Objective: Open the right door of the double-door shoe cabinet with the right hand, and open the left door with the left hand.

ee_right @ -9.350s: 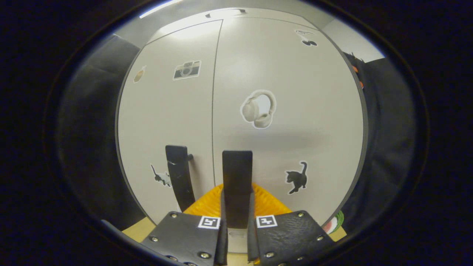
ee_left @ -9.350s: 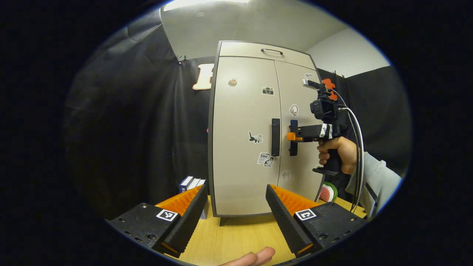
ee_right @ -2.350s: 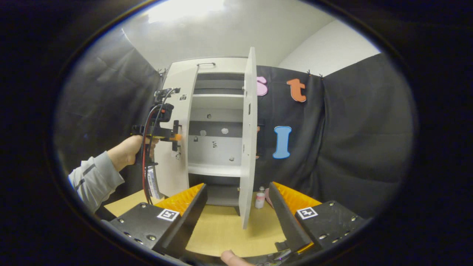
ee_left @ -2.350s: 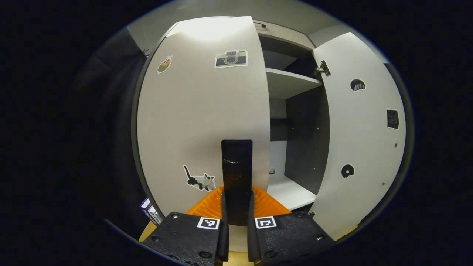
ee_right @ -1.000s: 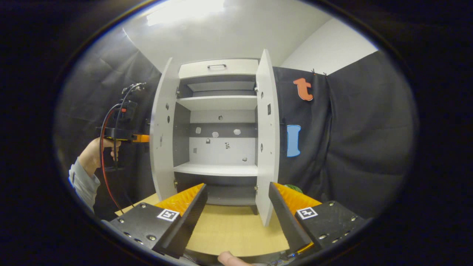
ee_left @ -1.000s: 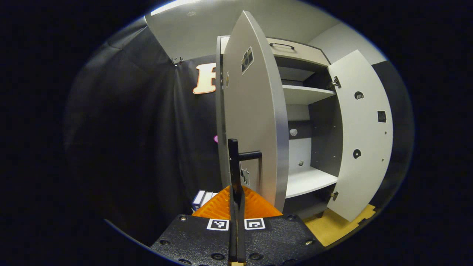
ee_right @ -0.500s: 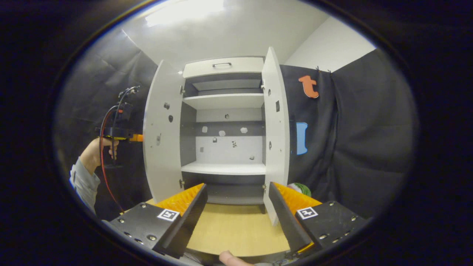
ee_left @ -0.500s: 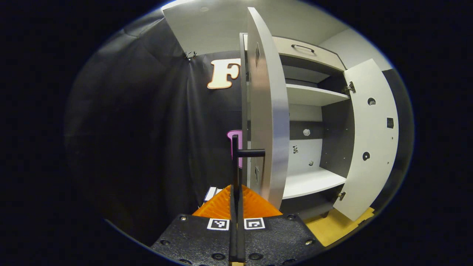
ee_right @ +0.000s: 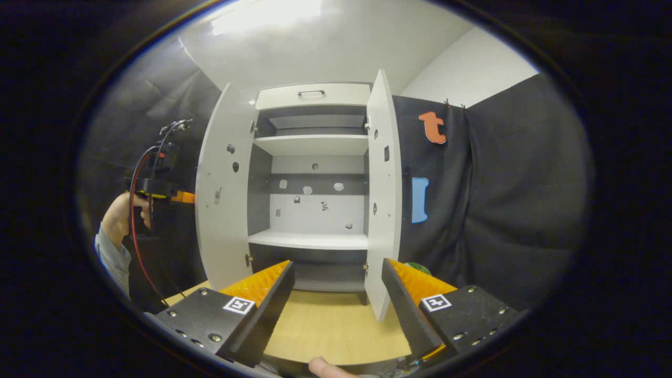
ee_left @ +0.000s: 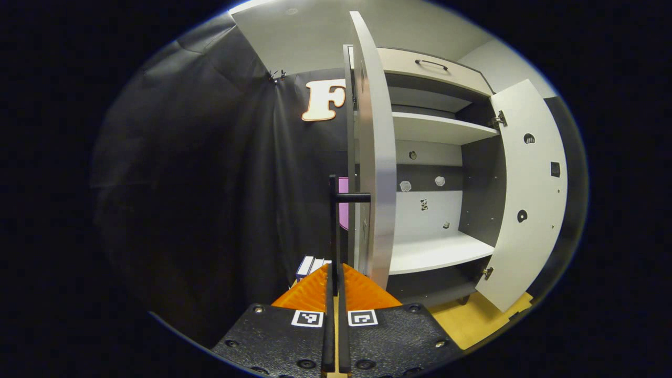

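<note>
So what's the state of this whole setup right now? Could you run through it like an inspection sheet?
Surface: wooden table, bare in front of the cabinet.
Job's things: shoe cabinet; left door and right door both swung open; shelves hold nothing seen.
Clutter: small boxes beside the cabinet; green striped thing behind the right door.
Grippers: left gripper shut on the left door handle; right gripper open, holding nothing.
Cables: red and black cables hang from the left gripper.
Surroundings: black cloth wall.

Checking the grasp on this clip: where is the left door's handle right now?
In the left gripper view, the handle stands upright at centre, just left of the left door, clamped between the left gripper fingers.
</note>
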`<state>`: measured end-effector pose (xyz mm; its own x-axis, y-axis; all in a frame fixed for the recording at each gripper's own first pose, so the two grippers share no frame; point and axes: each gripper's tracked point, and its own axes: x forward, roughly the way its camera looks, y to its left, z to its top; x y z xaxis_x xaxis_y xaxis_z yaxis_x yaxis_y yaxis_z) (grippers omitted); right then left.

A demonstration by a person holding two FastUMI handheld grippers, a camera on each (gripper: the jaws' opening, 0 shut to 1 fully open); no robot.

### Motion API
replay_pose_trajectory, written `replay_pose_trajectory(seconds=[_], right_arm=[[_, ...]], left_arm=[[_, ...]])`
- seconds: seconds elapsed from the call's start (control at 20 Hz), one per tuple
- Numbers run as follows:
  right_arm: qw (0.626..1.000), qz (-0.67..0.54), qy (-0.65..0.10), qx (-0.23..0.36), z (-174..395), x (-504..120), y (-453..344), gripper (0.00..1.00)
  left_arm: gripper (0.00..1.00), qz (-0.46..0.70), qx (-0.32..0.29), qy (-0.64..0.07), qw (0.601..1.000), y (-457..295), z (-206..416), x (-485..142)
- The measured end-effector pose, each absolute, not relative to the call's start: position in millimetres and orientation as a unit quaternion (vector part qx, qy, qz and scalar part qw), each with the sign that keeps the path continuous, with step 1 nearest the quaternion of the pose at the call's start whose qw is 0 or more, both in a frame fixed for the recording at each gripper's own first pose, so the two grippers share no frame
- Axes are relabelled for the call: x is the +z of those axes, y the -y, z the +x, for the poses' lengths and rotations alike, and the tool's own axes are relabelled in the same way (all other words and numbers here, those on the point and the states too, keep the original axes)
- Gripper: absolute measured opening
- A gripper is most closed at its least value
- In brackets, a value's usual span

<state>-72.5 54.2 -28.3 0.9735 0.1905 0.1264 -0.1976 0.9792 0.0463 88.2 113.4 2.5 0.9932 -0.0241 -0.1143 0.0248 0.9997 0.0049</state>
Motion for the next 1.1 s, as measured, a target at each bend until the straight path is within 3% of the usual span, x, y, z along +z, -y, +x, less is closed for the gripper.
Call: replay_pose_trajectory(seconds=[0.25, 0.5, 0.6, 0.95, 1.1], right_arm=[[0.994, 0.028, 0.061, 0.091, -71, -29, -50, 1.0], [0.993, 0.031, 0.067, 0.089, -75, -26, -48, 1.0], [0.993, 0.032, 0.069, 0.089, -77, -25, -49, 0.99], [0.992, 0.035, 0.073, 0.093, -88, -26, -48, 0.97], [0.992, 0.035, 0.076, 0.097, -94, -27, -51, 0.99]], left_arm=[[0.04, -0.007, -0.014, -0.051, 0.999, -103, 52, -3], [0.65, 0.003, 0.0, -0.048, 0.999, -93, 19, -14], [0.96, 0.006, -0.006, -0.038, 0.999, -83, 12, -20], [1.0, -0.004, -0.019, -0.013, 1.0, -58, -49, -25], [0.97, -0.003, -0.017, -0.002, 1.0, -51, -71, -30]])
